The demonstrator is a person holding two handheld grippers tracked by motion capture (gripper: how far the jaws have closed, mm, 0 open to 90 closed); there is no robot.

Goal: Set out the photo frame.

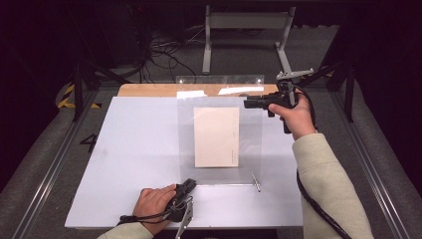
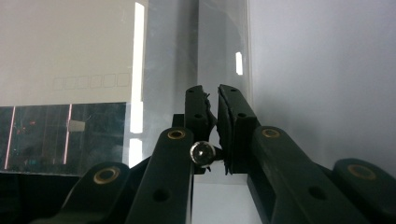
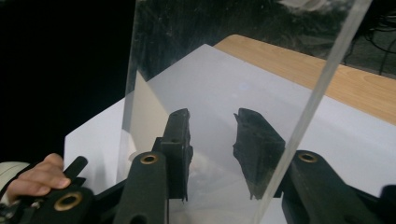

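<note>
High overhead view; tong cameras close on shared clear sheet [image 1: 219, 124].

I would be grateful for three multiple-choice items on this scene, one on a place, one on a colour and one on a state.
1. Where does the envelope lie?
A. Under the clear sheet, on the white board
B. On the floor
C. Between the right gripper's jaws

2. What colour is the envelope?
A. Red
B. Cream
C. Black

3. How does the left gripper stand?
A. Wide open, apart from the sheet
B. Nearly shut at the sheet's near edge
C. Shut on the envelope

Answers: 1 A, the high view shows it through the raised sheet; 2 B, it looks pale cream against the board; 3 B, the left gripper view shows its jaws almost together at that edge, while the right gripper is open around the sheet's far part.
</note>
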